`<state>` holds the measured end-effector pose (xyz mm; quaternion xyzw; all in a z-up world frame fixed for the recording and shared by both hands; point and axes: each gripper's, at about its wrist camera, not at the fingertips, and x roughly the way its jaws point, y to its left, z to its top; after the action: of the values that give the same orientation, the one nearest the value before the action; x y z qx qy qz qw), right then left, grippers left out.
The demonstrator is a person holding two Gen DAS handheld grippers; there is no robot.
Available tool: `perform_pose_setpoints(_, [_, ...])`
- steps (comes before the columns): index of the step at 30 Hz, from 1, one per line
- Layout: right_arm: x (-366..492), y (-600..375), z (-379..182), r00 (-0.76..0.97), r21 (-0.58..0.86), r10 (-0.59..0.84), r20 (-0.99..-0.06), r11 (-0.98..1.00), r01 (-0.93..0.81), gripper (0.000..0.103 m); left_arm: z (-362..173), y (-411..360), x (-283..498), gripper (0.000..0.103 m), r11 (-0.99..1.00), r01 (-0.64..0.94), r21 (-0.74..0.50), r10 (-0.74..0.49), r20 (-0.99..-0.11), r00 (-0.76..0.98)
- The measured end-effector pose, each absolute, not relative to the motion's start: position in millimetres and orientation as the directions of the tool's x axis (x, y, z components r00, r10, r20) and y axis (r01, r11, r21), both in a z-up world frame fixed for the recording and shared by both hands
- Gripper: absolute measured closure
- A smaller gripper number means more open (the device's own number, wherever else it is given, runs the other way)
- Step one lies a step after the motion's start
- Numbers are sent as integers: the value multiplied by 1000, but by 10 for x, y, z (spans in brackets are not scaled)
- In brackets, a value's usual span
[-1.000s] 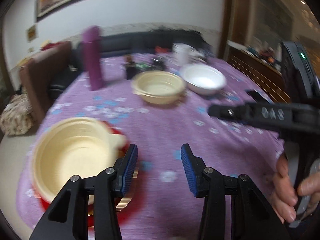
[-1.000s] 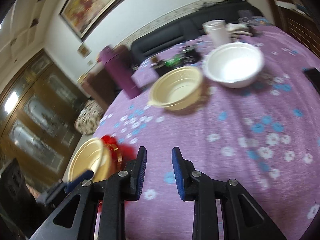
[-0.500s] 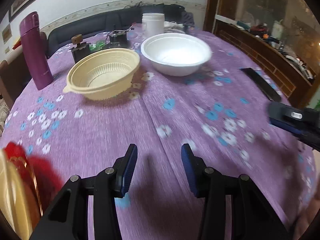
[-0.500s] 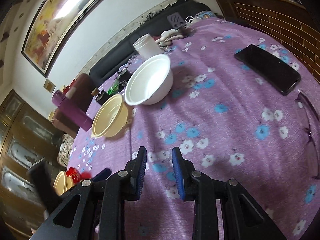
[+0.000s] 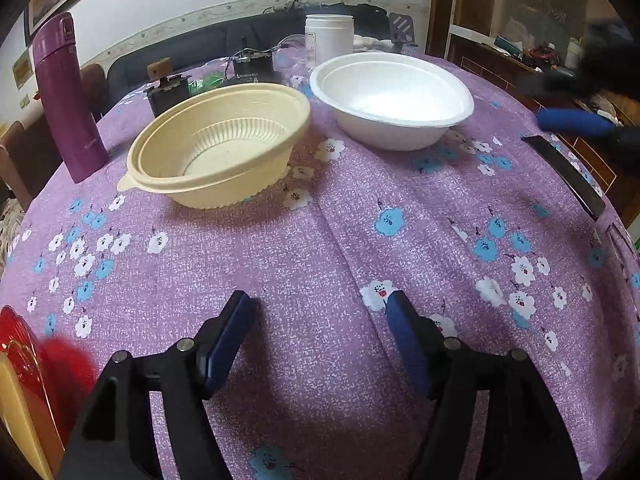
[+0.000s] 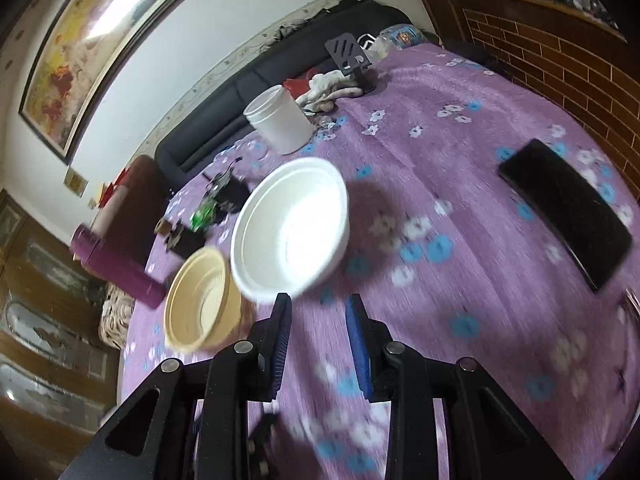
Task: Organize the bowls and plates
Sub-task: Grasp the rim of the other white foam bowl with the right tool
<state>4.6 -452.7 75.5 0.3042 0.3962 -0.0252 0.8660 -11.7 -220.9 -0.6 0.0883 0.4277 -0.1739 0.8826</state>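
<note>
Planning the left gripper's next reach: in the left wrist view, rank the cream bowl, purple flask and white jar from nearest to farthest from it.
From the left gripper:
1. Cream bowl, ahead and slightly left.
2. Purple flask, far left, upright behind the bowl's tab.
3. White jar, at the table's far edge, behind the white bowl.

The left claw [image 5: 318,308], black with blue pads, has just been opening, empty; the right claw [image 6: 318,314] stands narrowly parted, empty.

Red plate [image 5: 16,332] and cream bowl [image 5: 16,412] were cut off at lower left; right gripper [image 5: 576,122] was blurred at upper right.
</note>
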Motion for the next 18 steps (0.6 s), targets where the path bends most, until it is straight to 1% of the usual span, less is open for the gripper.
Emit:
perform_pose_setpoints(3, [383,-4584,597,651,477,166,-741,812,337,73,-12,-2221,-124,33,922,386,10,-232,-786,573])
perform_pose_setpoints(7, [698,-4642,355,627,497,196,-754,795,349,74,-12,-2234,-134,33,921,390,13,-231,-787,572])
perform_pose_setpoints(8, [718,-4644,325,628,501,200,-752,792,349,88,-10,-2234,-135,33,920,391,12,-232,-788,571])
perform_pose_setpoints(11, [640,-4645,298,640,508,191,-744,784,357,95,9,-2226,-130,33,920,393,10,-238,-782,576])
perform_pose_setpoints(12, [583,-4647,308,649,514,190,-737,781,355,96,23,-2219,-137,33,919,393,9,-241,-777,581])
perform_pose_setpoints(15, [341,-4596,391,668,497,173,-723,802,330,96,153,-2149,-177,33,925,380,4,-255,-735,628])
perform_pose_setpoints(18, [32,-4568,477,680,499,185,-710,813,300,96,338,-2033,-258,33,929,368,-35,-295,-668,683])
